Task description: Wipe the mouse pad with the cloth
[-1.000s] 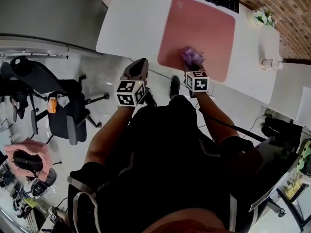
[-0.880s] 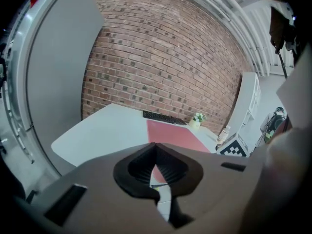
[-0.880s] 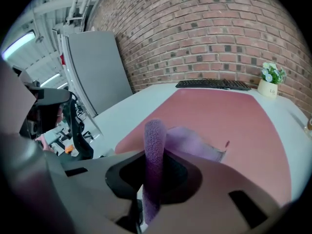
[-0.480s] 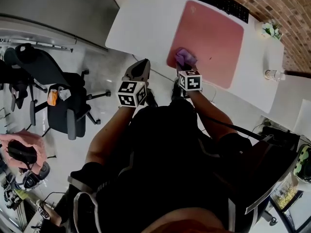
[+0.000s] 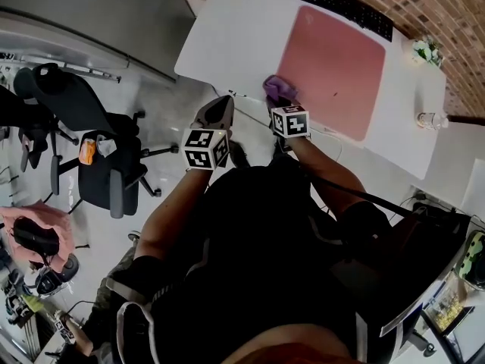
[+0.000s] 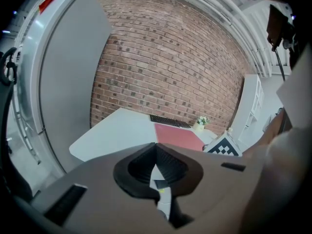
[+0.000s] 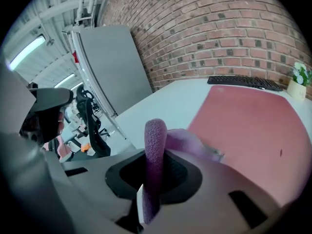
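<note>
The pink mouse pad (image 5: pixel 333 70) lies on the white desk (image 5: pixel 235 29), in front of a black keyboard (image 5: pixel 345 7). A purple cloth (image 5: pixel 277 88) rests at the pad's near left corner, partly over its edge. My right gripper (image 5: pixel 280 98) is shut on the cloth. In the right gripper view a fold of the cloth (image 7: pixel 155 150) stands up between the jaws, with the pad (image 7: pixel 253 130) stretching ahead to the right. My left gripper (image 5: pixel 220 103) hangs off the desk's near edge, shut and empty (image 6: pixel 156 147).
A small potted plant (image 5: pixel 427 50) and a small bottle (image 5: pixel 430 118) stand at the desk's right side. Black office chairs (image 5: pixel 91 158) stand on the floor to the left. A brick wall (image 6: pixel 170 67) runs behind the desk.
My right gripper has dragged the cloth leftward along the pad's near part to its near left corner. The left gripper has stayed where it was.
</note>
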### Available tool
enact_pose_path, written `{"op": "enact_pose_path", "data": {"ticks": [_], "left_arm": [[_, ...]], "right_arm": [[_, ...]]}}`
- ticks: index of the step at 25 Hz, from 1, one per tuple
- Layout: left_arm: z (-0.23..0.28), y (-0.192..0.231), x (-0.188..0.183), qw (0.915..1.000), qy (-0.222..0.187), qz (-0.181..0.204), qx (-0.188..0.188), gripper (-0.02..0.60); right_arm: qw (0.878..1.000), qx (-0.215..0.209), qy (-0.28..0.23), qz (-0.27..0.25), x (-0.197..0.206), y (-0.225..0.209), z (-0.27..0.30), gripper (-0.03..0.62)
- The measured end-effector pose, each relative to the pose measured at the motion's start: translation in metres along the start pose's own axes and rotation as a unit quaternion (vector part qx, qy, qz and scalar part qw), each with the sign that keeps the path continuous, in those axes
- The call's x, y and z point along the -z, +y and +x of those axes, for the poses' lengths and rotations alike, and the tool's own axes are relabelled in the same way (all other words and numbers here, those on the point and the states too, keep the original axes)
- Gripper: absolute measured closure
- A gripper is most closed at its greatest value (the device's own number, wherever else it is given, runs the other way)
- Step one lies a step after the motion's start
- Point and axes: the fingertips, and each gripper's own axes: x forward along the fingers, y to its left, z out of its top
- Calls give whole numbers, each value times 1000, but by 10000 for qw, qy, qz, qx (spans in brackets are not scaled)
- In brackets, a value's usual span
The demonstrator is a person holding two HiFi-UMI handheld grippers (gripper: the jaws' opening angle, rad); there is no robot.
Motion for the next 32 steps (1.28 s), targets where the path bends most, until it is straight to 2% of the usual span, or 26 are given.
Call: {"op": "enact_pose_path", "data": {"ticks": [3, 6, 9, 13, 19, 24, 28, 30, 32], "left_arm": [[-3, 5, -2, 10000, -12, 17, 71, 576], [-2, 8, -3, 9999, -23, 101, 96, 577], [15, -11, -11, 9985, -119, 180, 498, 576], [43, -42, -26, 9931, -196, 365, 1099, 577], [78, -90, -34, 9864, -39, 610, 1527, 577], [109, -120, -42, 9815, 119, 829, 1724, 577], [135, -128, -49, 9823, 212, 863, 1646, 577], [146, -133, -50, 9824, 269, 879, 1624, 577], [154, -139, -50, 9817, 326, 923, 1634, 577]], "right_arm": [[9992, -38, -338, 227, -19, 4, -8, 539], [9960, 95, -735, 491, -39, -6, -28, 539], [9896, 498, -1151, 704, -51, -36, -68, 539], [9727, 1204, -1694, 1031, -62, -91, -130, 539], [9393, 2220, -2061, 1613, -40, -193, -210, 539], [9171, 2985, -1936, 1796, -13, -276, -246, 539], [9075, 3579, -1431, 1670, 12, -325, -255, 540], [9059, 3754, -1174, 1568, 22, -342, -252, 539], [9109, 3696, -1036, 1512, 28, -349, -245, 539]]}}
